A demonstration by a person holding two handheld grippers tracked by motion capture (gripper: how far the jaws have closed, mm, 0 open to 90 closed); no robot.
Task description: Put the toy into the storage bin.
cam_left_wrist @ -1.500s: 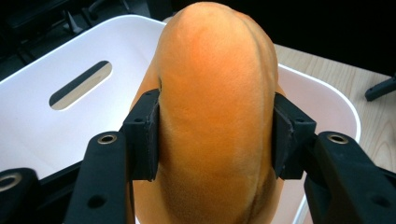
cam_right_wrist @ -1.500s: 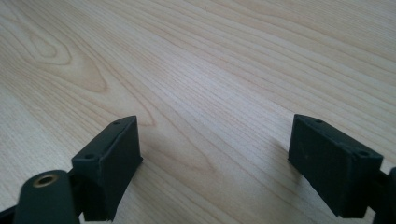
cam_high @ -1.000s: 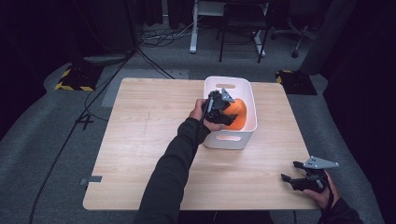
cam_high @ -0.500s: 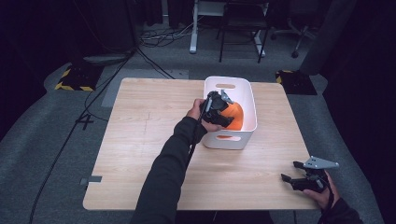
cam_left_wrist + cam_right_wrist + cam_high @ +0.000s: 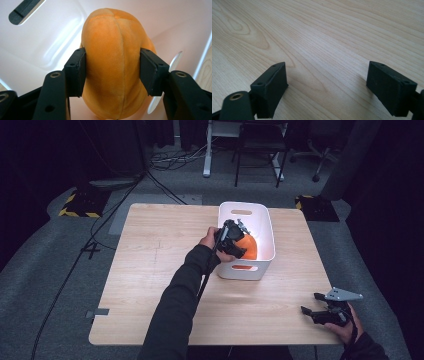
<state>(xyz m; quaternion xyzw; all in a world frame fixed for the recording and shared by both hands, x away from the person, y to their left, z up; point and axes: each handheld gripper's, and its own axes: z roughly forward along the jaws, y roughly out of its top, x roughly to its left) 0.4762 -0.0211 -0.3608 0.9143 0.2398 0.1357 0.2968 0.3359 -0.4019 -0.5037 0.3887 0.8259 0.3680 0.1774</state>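
Together, the pads of the left gripper (image 5: 239,241) pinched an orange plush toy (image 5: 115,62) inside the white bin (image 5: 260,220) at the far middle of the wooden table (image 5: 150,270); its jaws had just been closing a little further on the toy. Well to the right, at the near edge, the right gripper (image 5: 320,312) rested with its jaws spread wide over bare wood, holding nothing.

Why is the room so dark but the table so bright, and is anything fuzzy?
High view: light falls on the table, the floor around stays dim, the picture soft. Left gripper view: the white bin glares pale, the orange plush sharp with even light. Right gripper view: wood grain crisp, soft shadows under the right gripper, nearest parts slightly blurred.
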